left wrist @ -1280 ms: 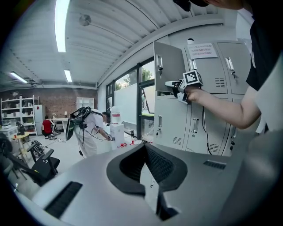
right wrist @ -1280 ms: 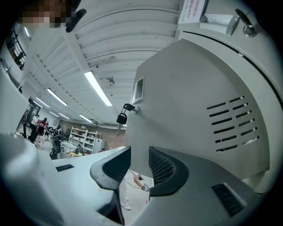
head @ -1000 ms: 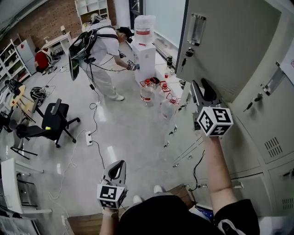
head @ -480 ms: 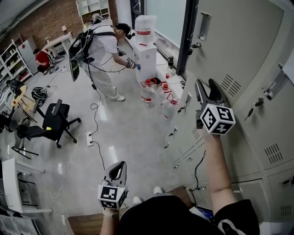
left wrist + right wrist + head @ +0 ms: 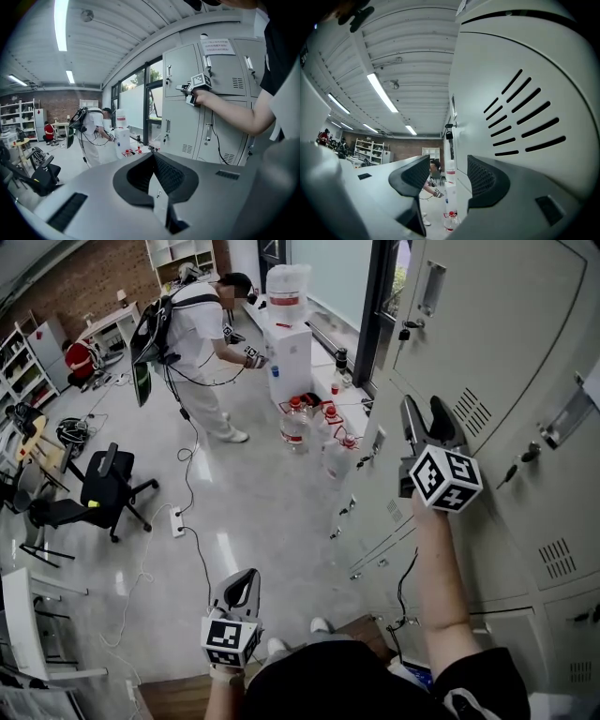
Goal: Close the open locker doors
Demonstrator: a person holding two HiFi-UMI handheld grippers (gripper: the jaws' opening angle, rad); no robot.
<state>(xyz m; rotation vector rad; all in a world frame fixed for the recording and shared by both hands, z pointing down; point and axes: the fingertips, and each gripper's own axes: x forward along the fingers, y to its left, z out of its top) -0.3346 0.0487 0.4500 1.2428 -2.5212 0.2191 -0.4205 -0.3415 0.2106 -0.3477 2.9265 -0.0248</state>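
Note:
The grey upper locker door (image 5: 487, 352) with vent slots (image 5: 473, 413) and a recessed handle (image 5: 431, 287) lies about flush with the locker bank. My right gripper (image 5: 425, 413) is held up against this door beside the slots. Its jaws are opening and nothing is between them. In the right gripper view the slotted door (image 5: 525, 117) fills the right side, close to the right jaw of the right gripper (image 5: 449, 171). My left gripper (image 5: 242, 579) hangs low over the floor, shut and empty, and the left gripper (image 5: 153, 157) points toward the lockers (image 5: 183, 117).
A person with a backpack (image 5: 202, 324) stands at a water dispenser (image 5: 289, 343), with bottles (image 5: 314, 423) on the floor nearby. An office chair (image 5: 103, 488) and a power strip with cable (image 5: 176, 521) are on the left. Lower lockers (image 5: 562, 559) run along the right.
The upper locker door has swung from standing ajar to about flush with the bank. My right gripper followed it and its jaws have spread wider. The left gripper stayed put.

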